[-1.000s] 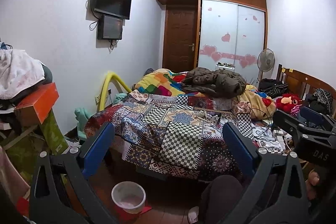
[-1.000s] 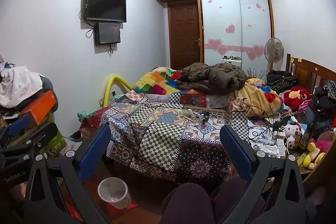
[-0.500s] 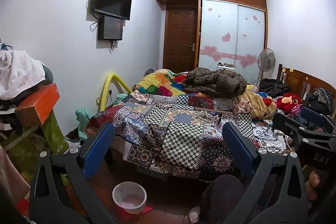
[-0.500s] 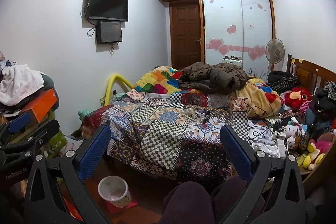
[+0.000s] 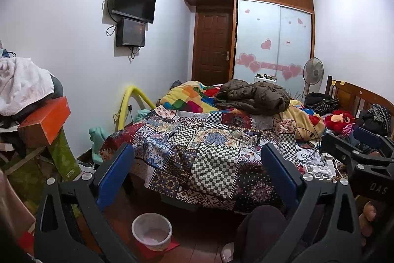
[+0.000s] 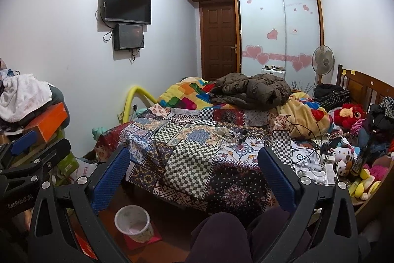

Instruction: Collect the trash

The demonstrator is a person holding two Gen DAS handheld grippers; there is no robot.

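A small white waste bin [image 5: 152, 231] stands on a red mat on the floor before the bed; it also shows in the right wrist view [image 6: 133, 219]. A little heap of small pale and dark items [image 5: 247, 137] lies on the patchwork bedspread [image 5: 197, 147], also in the right wrist view [image 6: 232, 134]. My left gripper [image 5: 197, 174] is open and empty, held in the air above the floor. My right gripper [image 6: 194, 171] is open and empty beside it; its side shows at the right of the left wrist view [image 5: 357, 152].
The bed holds a brown jacket [image 6: 251, 88], colourful blankets, cables [image 6: 310, 159] and plush toys [image 6: 349, 112] at the right. A cluttered pile with an orange box [image 5: 44, 120] stands at the left. A fan [image 6: 322, 61], door and wardrobe are at the back. The person's knee [image 6: 221, 236] is below.
Both grippers drift slightly; the view shifts a little. Nothing was taken hold of or let go.
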